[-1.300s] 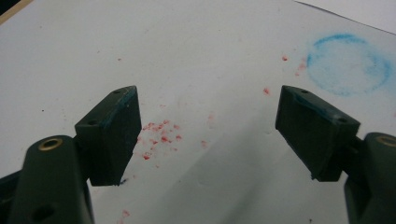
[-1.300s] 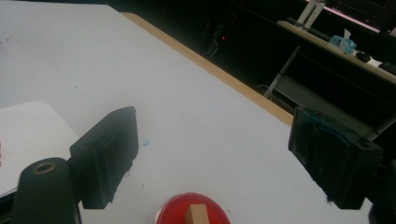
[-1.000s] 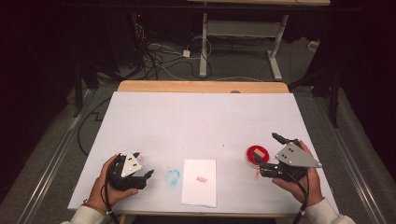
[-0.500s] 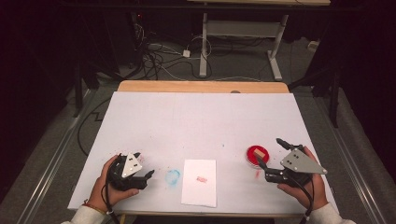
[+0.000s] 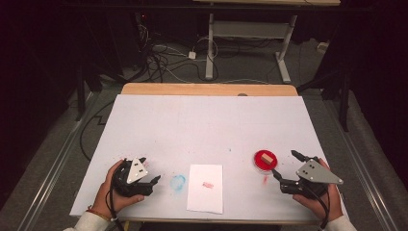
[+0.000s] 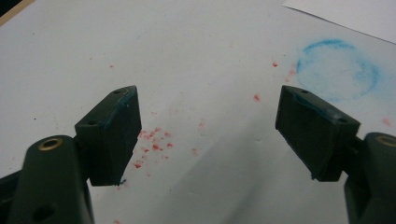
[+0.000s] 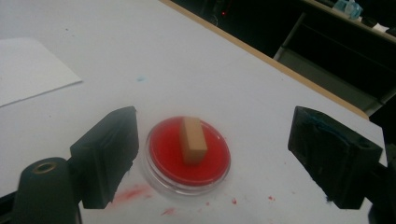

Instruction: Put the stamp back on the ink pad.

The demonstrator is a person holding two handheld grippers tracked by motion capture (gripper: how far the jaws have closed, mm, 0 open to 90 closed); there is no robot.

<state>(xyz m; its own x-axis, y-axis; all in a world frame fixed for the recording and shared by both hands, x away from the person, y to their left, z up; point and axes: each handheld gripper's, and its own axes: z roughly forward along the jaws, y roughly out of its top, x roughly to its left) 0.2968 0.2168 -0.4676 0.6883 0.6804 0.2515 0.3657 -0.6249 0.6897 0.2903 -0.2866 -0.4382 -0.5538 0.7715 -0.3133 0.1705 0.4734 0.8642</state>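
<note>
Both tools rest at the near edge of the worktop, jaws apart, nothing held.

Left tool sits near the near-left corner, gripped by the left hand; its jaws stand wide apart over bare worktop flecked with red specks. Just beyond its jaws lies a faint blue ring stain, and next to that a white paper sheet at the near edge, bearing a small red mark. Right tool, held by the right hand near the near-right corner, also has its jaws wide apart. The red dish stands just ahead of them, not touched, with a tan wooden block lying in it. A red smear marks the worktop beside the dish.
</note>
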